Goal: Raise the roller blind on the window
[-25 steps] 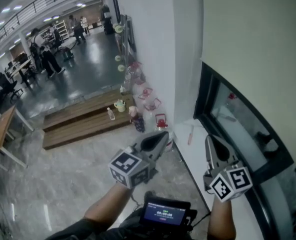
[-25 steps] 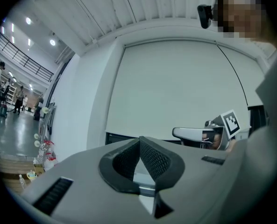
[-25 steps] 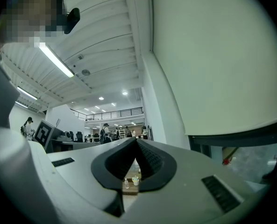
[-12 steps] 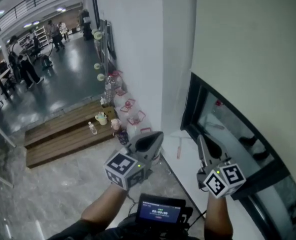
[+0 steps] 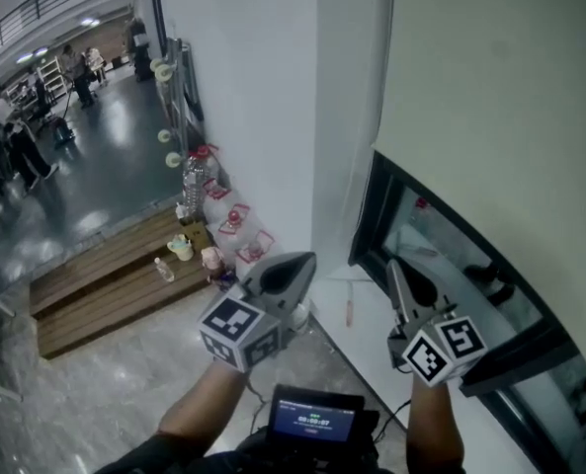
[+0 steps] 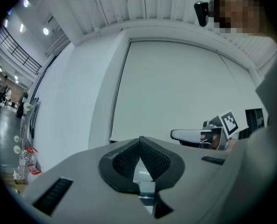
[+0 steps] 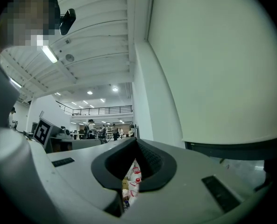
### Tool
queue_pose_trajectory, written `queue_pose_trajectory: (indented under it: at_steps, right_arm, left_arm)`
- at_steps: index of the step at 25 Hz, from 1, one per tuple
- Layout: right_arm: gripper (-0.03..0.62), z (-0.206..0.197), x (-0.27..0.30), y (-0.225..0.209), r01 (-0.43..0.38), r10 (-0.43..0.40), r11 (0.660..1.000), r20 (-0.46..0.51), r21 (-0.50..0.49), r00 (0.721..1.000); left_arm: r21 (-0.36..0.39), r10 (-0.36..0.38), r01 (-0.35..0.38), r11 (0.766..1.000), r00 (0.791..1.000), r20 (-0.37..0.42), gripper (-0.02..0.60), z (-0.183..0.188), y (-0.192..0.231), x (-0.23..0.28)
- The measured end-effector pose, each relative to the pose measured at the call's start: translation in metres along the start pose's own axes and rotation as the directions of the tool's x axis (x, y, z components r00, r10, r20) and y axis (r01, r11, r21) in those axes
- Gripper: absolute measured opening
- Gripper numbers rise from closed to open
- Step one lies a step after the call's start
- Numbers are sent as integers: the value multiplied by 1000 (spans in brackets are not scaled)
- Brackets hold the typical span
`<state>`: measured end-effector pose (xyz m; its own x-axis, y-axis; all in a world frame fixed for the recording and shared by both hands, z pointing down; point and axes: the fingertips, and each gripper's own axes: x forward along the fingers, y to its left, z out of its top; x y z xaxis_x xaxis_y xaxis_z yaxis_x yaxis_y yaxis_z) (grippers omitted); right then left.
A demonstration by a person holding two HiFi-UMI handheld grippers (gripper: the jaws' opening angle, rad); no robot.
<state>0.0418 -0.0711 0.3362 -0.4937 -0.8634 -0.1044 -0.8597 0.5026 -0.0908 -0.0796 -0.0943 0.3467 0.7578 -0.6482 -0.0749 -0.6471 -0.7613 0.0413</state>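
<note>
The left gripper's (image 6: 139, 146) jaws are together, their dark ribbed pads meeting at the tips with nothing between them. The right gripper's (image 7: 135, 146) jaws are also drawn together at the tips and hold nothing; through the thin slit lower down only far-off plastic jugs (image 7: 131, 177) show. Each gripper is carried in one of the person's hands, held about level and side by side over the near end of the white window sill (image 5: 372, 336), clear of it, each with its marker cube (image 5: 238, 331) toward the person.

Ahead of both jaws hangs the roller blind (image 5: 490, 97), a plain pale sheet let down over most of the window. Neither gripper touches it. Its lower edge runs just above a strip of bare glass (image 5: 451, 255) inside the dark window frame (image 5: 364, 223).

Left of the window stands a white wall column (image 5: 263, 97). At its foot the jugs and bottles crowd beside a low wooden step platform (image 5: 95, 284). A small screen device (image 5: 312, 421) sits at the person's chest. People (image 5: 16, 146) stand far off in the hall.
</note>
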Motion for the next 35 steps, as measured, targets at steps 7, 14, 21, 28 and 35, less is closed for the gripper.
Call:
queue_pose_trajectory:
  at_steps: [7, 14, 21, 28, 35]
  right_arm:
    - [15, 5, 26, -25, -9, 9, 1000, -8, 3, 1000]
    - [15, 19, 64, -69, -84, 84, 996, 10, -18, 996]
    - [21, 46, 99, -121, -133, 134, 991, 37, -28, 990]
    - [28, 62, 132, -145, -194, 195, 980, 32, -35, 980]
    - [86, 57, 171, -151, -195, 196, 980, 21, -31, 980]
  left_arm:
    - [-20, 2, -2, 1000, 1000, -21, -8, -4, 14, 29]
    - [5, 67, -67, 998, 998, -9, -8, 10, 34, 80]
    - [27, 121, -122, 992, 992, 22, -8, 35, 45, 132]
    - [32, 173, -173, 984, 985, 20, -8, 46, 51, 159]
    - [55, 176, -176, 983, 984, 16, -8, 45, 78, 171]
